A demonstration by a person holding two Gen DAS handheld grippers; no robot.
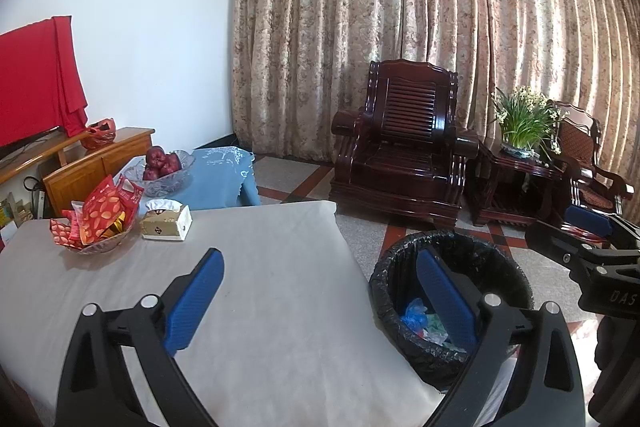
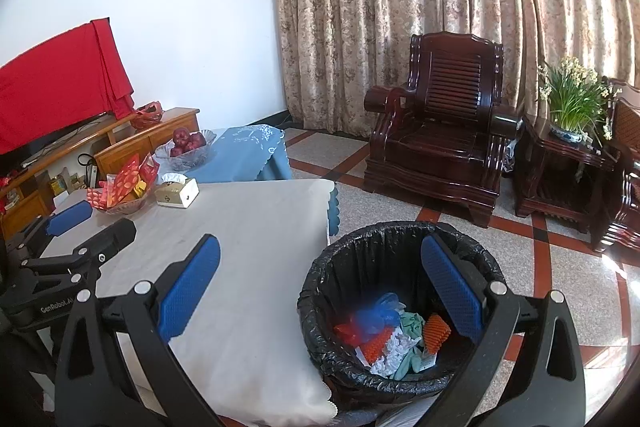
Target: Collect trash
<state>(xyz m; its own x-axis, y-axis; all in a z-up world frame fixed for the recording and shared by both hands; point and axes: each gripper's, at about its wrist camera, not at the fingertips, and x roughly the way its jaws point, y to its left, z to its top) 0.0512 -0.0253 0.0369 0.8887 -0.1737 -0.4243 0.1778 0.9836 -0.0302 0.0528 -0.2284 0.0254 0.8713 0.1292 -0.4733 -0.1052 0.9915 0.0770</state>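
Trash bin (image 2: 394, 307), lined with a black bag, stands on the floor just beside the near right corner of the table (image 2: 248, 247). Crumpled paper, blue plastic and orange pieces (image 2: 390, 337) already lie inside it. No loose trash is visible on the cloth-covered table surface; a glass bowl of red packets (image 1: 94, 223) and a tissue box (image 1: 166, 221) sit at the far left corner, and a fruit bowl (image 1: 162, 169) rests on the adjoining blue-covered table behind.

Left gripper (image 1: 320, 301) is spread wide and holds nothing; it hangs over the near right edge of the table, its right finger overlapping the bin in view. Right gripper (image 2: 320, 297) is likewise wide and empty, positioned above the gap between table edge and bin, nearer the bin mouth than the left one.

Judgement: collection appears largely complete. Any remaining item would lie toward the far left corner, ahead and left of both grippers, making the left gripper the nearer one for that reach. The bin opening lies directly ahead and below the right gripper.
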